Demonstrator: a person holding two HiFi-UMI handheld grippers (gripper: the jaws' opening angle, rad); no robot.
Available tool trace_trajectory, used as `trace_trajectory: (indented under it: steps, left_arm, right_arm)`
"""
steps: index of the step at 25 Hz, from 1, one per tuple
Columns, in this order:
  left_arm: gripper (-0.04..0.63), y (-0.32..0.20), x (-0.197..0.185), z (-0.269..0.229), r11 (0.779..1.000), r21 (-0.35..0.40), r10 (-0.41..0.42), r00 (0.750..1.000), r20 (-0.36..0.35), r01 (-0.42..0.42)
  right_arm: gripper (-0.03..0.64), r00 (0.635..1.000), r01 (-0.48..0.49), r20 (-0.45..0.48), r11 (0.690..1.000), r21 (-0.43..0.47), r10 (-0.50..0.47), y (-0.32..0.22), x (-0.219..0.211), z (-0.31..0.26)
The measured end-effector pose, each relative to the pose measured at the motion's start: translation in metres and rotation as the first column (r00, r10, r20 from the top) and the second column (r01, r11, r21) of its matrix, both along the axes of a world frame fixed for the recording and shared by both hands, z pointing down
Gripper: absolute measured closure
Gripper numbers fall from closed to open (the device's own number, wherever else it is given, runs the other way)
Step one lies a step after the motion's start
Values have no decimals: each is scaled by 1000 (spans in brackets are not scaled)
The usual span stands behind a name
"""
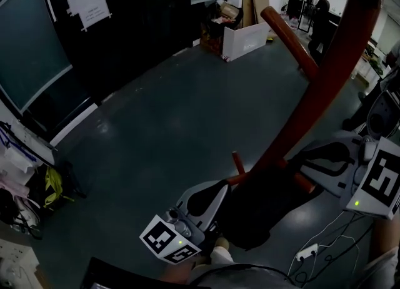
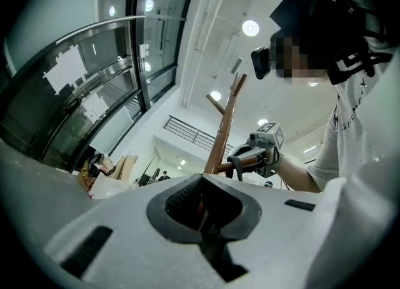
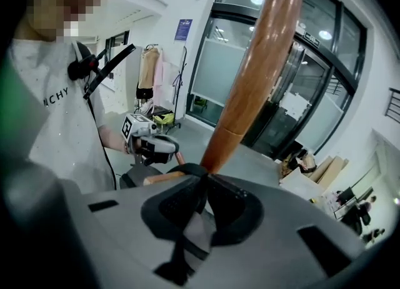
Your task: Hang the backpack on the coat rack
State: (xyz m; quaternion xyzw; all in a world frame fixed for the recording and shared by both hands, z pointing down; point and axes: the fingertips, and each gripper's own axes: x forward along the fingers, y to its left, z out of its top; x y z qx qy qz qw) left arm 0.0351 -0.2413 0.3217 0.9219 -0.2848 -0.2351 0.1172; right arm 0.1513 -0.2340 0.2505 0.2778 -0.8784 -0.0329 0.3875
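The coat rack's reddish wooden pole (image 1: pixel 325 75) slants down the head view, with pegs sticking out low down (image 1: pixel 238 162). A black backpack (image 1: pixel 262 219) hangs against the pole's lower part between my two grippers. My left gripper (image 1: pixel 226 187) is at the bag's left side, jaws together on dark material (image 2: pixel 201 178). My right gripper (image 1: pixel 294 159) reaches in from the right. It is shut on the backpack's black strap loop (image 3: pixel 187 170), which sits where a peg meets the pole (image 3: pixel 262 62). Each gripper shows in the other's view: right gripper (image 2: pixel 240 156), left gripper (image 3: pixel 159 147).
Cardboard boxes and a white carton (image 1: pixel 244 37) stand at the far wall. Clothes and bags (image 1: pixel 25 181) crowd the left edge. A power strip with cables (image 1: pixel 309 253) lies on the floor at lower right. A person (image 1: pixel 322 3) stands far back by desks.
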Motion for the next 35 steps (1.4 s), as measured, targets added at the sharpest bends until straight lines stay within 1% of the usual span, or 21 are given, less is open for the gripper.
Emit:
trace_trajectory:
  steps: [9, 13, 20, 22, 24, 25, 27, 28, 29, 30, 31, 32, 33, 34, 35]
  left_arm:
    - [584, 6, -2, 3, 1000, 0, 0, 1000, -14, 0]
    - [584, 1, -8, 10, 1000, 3, -6, 1000, -15, 6]
    - [584, -8, -16, -11, 1000, -7, -14, 1000, -22, 14]
    - [584, -6, -16, -8, 1000, -5, -12, 1000, -18, 12]
    - [584, 1, -16, -2, 1000, -3, -10, 1000, -12, 10]
    - [584, 5, -17, -1, 1000, -2, -9, 1000, -9, 9]
    - [584, 12, -17, -1, 1000, 0, -4, 1000, -6, 4]
    - [584, 15, -18, -3, 1000, 1, 0, 1000, -5, 0]
    - [584, 17, -18, -4, 1000, 2, 5, 1000, -2, -5]
    - [584, 20, -19, -4, 1000, 3, 8, 1000, 1, -8]
    - [584, 22, -21, -3, 1000, 4, 10, 1000, 4, -10]
    - [584, 25, -22, -3, 1000, 6, 12, 1000, 6, -12]
    - [584, 28, -23, -2, 1000, 8, 14, 1000, 7, -14]
    - [584, 31, -24, -2, 1000, 10, 16, 1000, 9, -16]
    - [584, 35, -24, -3, 1000, 12, 19, 1000, 11, -19]
  right_arm:
    - [584, 999, 34, 2, 999, -22, -34, 2, 1, 11]
    - [583, 998, 51, -23, 998, -48, -52, 2, 6, 21]
    - [583, 991, 82, -100, 990, -112, -93, 0, 18, 41]
    - [583, 991, 80, -94, 990, -118, -91, 1, 18, 43]
    - [583, 997, 64, -34, 993, -98, -68, 6, 13, 38]
    - [583, 998, 51, 26, 996, -75, -49, 11, 7, 32]
    - [584, 984, 24, 175, 1000, -8, -23, 25, -5, 19]
    - [584, 976, -2, 216, 1000, 6, 1, 33, -4, 21]
    - [583, 972, -36, 234, 999, -7, 37, 43, 1, 28]
    - [584, 963, -63, 262, 997, -39, 71, 53, 3, 35]
    - [583, 942, -74, 321, 994, -85, 97, 61, 2, 40]
    - [583, 902, -70, 413, 987, -143, 124, 70, -3, 42]
    - [583, 841, -58, 518, 978, -200, 156, 77, -8, 42]
    - [583, 772, -49, 606, 969, -242, 190, 83, -11, 41]
    - [583, 716, -53, 663, 964, -259, 218, 88, -13, 41]
